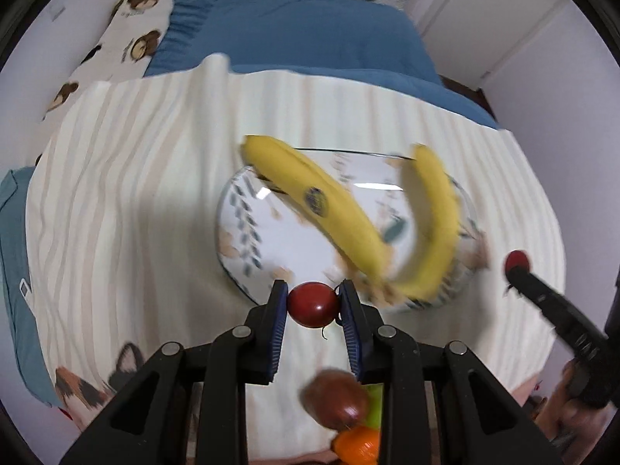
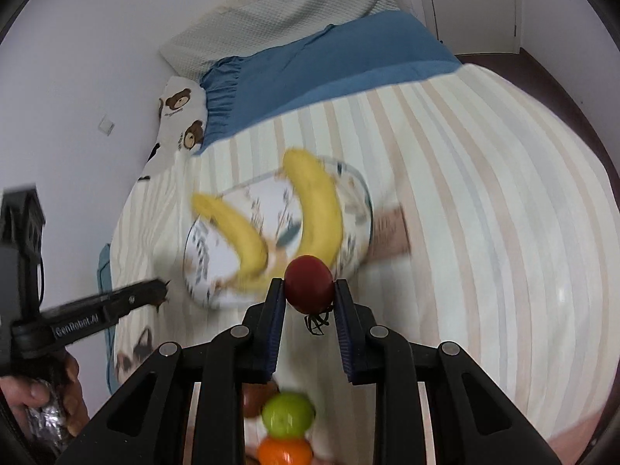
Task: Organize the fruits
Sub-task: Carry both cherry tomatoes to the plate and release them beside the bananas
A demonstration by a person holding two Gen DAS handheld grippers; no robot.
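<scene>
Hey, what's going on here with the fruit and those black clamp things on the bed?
A person is sorting fruit with a handheld gripper in each hand. The left gripper is shut on a small red tomato, and the right gripper is shut on another red tomato. Both are held near a patterned bowl on the striped bedspread, which already has two bananas in it. A green fruit, an orange one and a dark red one lie nearer the person.

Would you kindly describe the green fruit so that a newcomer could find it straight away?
Start at the striped bedspread and the patterned bowl holding two bananas. Come to the near edge, where three small fruits lie in a row. The green fruit is the middle one, between a dark red fruit and an orange one.
</scene>
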